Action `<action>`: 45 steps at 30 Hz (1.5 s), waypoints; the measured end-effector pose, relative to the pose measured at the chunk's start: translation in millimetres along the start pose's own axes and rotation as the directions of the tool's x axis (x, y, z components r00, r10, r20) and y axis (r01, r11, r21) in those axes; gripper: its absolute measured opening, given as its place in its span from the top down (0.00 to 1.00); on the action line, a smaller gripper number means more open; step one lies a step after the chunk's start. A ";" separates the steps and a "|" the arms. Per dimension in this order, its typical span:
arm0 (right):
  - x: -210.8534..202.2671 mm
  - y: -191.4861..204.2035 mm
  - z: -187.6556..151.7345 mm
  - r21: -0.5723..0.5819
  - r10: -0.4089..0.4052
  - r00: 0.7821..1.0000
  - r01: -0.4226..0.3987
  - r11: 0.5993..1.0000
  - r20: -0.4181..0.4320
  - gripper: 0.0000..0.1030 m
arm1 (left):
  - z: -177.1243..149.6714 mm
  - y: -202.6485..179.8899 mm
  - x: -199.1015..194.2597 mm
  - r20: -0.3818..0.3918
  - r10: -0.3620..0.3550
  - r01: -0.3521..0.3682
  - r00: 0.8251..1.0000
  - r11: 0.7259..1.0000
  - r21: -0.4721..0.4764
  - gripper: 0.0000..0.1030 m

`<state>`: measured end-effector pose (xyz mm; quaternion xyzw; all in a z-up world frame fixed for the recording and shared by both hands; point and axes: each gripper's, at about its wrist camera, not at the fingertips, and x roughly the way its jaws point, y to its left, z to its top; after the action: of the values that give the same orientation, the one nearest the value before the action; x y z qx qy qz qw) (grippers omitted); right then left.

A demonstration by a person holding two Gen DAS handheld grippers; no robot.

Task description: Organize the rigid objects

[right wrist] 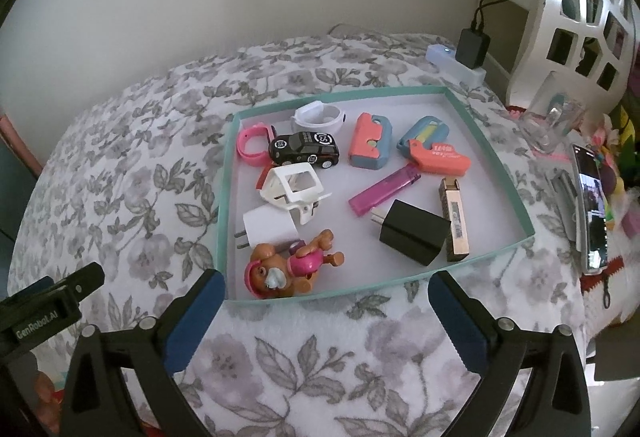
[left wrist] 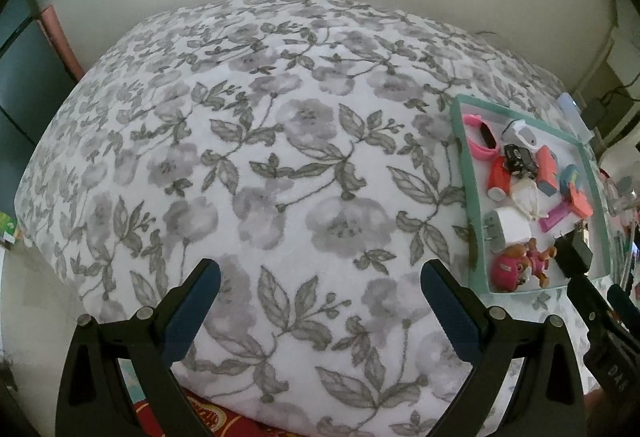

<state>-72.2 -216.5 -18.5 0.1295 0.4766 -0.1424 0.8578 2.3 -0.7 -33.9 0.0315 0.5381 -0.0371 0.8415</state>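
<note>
Holding both grippers spread wide and empty, we are hovering the left gripper (left wrist: pixel 320 277) over bare floral fabric and the right gripper (right wrist: pixel 326 287) at the near rim of the shallow teal tray (right wrist: pixel 516 193). Inside are lying a boxy black charger (right wrist: pixel 414 237), glossy toy car (right wrist: pixel 304 149), translucent purple lighter (right wrist: pixel 380 189), and what may be a plastic pup (right wrist: pixel 288 269).

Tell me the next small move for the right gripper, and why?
Probably ease the right gripper back from the teal-rimmed tray. Its jaws stand wide and empty at the near rim, and every small item, the pink-clad toy pup included, already lies inside.
</note>
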 end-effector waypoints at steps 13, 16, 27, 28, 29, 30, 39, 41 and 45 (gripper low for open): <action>-4.2 -0.4 3.9 -0.018 -0.006 1.000 0.006 1.000 0.030 0.00 | 0.0 -6.9 0.4 -0.002 -0.034 0.034 0.999 0.999 0.033 0.02; -4.5 -1.0 4.3 -0.018 -0.007 0.999 0.007 1.000 0.031 0.00 | -0.2 -9.5 -0.7 0.003 -0.036 0.035 0.999 0.998 0.046 0.02; -3.8 -6.3 4.3 -0.002 -0.013 1.000 0.013 1.000 0.027 0.00 | -0.6 -11.4 0.0 -0.007 -0.031 0.031 0.999 0.998 0.058 0.02; -3.7 -6.3 4.3 -0.003 -0.014 1.000 0.014 1.000 0.027 0.00 | -0.7 -10.6 0.6 -0.011 -0.029 0.030 1.000 0.998 0.054 0.02; -3.7 -6.3 4.3 -0.003 -0.014 1.000 0.014 1.000 0.027 0.00 | -0.7 -10.0 1.2 -0.014 -0.029 0.030 0.999 0.998 0.050 0.02; -3.7 -6.6 4.4 -0.004 -0.015 1.000 0.015 1.000 0.027 0.00 | -0.7 -9.5 1.7 -0.017 -0.029 0.030 0.999 0.998 0.047 0.02; -2.3 -7.1 3.7 -0.010 -0.018 1.000 0.019 1.000 0.022 0.00 | -1.1 -11.0 1.7 -0.020 -0.021 0.022 1.000 0.998 0.050 0.02; -2.1 -7.0 3.7 -0.012 -0.019 1.000 0.020 1.000 0.021 0.00 | -1.0 -11.3 1.7 -0.021 -0.020 0.021 1.000 0.999 0.048 0.02; -1.2 -6.4 3.0 -0.020 -0.023 1.000 0.023 1.000 0.019 0.00 | -1.3 -10.3 3.1 -0.030 -0.016 0.017 0.999 0.999 0.044 0.02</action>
<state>-72.8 -223.4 -16.5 0.1140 0.4714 -0.1488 0.8618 1.5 -10.9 -37.4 0.0463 0.5497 -0.0555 0.8323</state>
